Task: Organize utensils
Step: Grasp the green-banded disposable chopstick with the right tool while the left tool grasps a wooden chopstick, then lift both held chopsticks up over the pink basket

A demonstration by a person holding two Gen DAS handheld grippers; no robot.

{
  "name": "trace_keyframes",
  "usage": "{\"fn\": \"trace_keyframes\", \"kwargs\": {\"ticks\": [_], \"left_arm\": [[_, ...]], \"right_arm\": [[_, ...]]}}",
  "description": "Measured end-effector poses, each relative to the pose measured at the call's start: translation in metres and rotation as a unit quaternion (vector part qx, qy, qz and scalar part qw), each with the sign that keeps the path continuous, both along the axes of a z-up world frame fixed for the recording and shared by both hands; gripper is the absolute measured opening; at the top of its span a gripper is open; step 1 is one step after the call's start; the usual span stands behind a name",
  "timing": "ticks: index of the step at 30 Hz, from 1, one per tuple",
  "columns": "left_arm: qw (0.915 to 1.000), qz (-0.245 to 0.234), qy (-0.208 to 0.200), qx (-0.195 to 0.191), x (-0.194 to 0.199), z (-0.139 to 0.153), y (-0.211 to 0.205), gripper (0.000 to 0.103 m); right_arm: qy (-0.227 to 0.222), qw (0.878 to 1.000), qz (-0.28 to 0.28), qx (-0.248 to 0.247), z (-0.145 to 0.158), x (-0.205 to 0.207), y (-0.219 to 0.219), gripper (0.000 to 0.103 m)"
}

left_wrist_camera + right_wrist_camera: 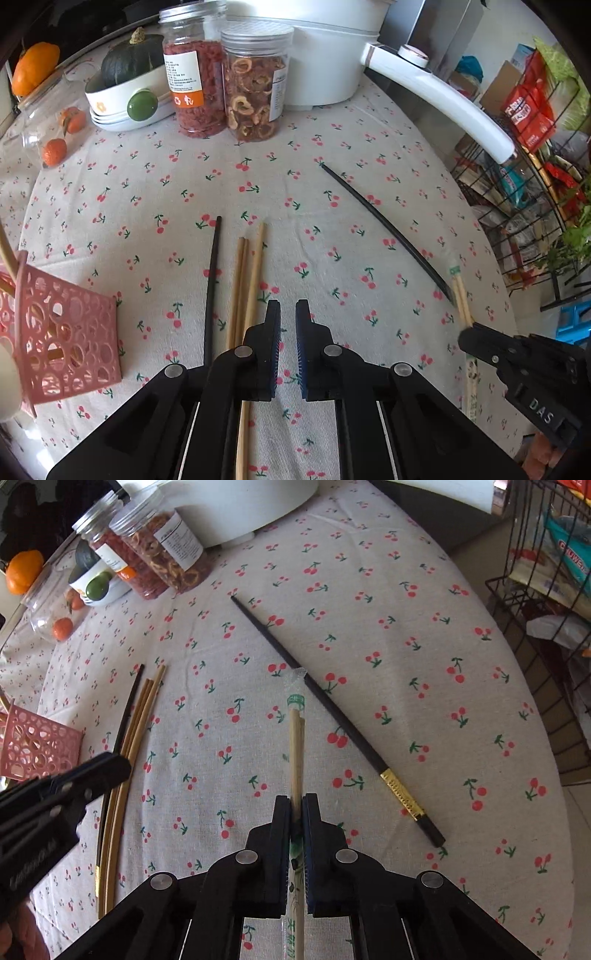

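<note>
Chopsticks: wrapped pair (296,746) pinched in right tongs (295,805), lifted off or just above bench (406,572), tips toward 12 o'clock. Left tongs (287,314) spread, holding nothing, beside loose bamboo sticks (243,280) and black stick (212,288). Second black stick (332,716) lying at 1 o'clock of right tongs. Step in hand, likely: carrying pair to pink basket (70,332) at 9 o'clock. Next: swing left, tilt upright, release inside.
</note>
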State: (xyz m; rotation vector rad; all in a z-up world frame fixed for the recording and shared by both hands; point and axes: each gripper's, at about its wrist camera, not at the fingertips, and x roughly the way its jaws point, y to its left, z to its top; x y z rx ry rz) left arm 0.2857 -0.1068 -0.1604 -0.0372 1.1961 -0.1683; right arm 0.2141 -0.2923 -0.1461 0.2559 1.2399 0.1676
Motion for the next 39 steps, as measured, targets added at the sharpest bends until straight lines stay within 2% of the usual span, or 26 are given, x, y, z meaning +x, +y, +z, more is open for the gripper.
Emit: {"fn": "trace_keyframes", "kwargs": {"ticks": [10,15,22,25,30,39], "left_arm": [[0.9978,0.020,0.019,0.060,0.022,-0.021,-0.002,0.008],[0.9977,0.021,0.032,0.057,0.025,-0.030,0.001,0.008],[0.9973,0.016,0.034,0.063,0.025,-0.028,0.001,0.006],[0.9984,0.003,0.007,0.056,0.010,-0.013,0.000,0.006],[0.9983,-0.022,-0.047,0.025,-0.031,0.030,0.007,0.006],[0.9853,-0.080,-0.151,-0.007,-0.133,0.089,0.025,0.006]], "right_arm": [[0.000,1.000,-0.002,0.018,-0.001,0.006,-0.008,0.004],[0.001,1.000,-0.005,0.019,-0.002,0.007,-0.010,0.004],[0.004,1.000,-0.011,0.020,-0.003,0.009,-0.011,0.004],[-0.002,1.000,-0.013,0.019,0.000,0.008,-0.010,0.004],[-0.032,0.999,-0.017,0.014,0.018,-0.001,-0.007,0.004],[-0.098,0.994,-0.032,0.026,0.062,-0.036,0.000,0.004]]}}
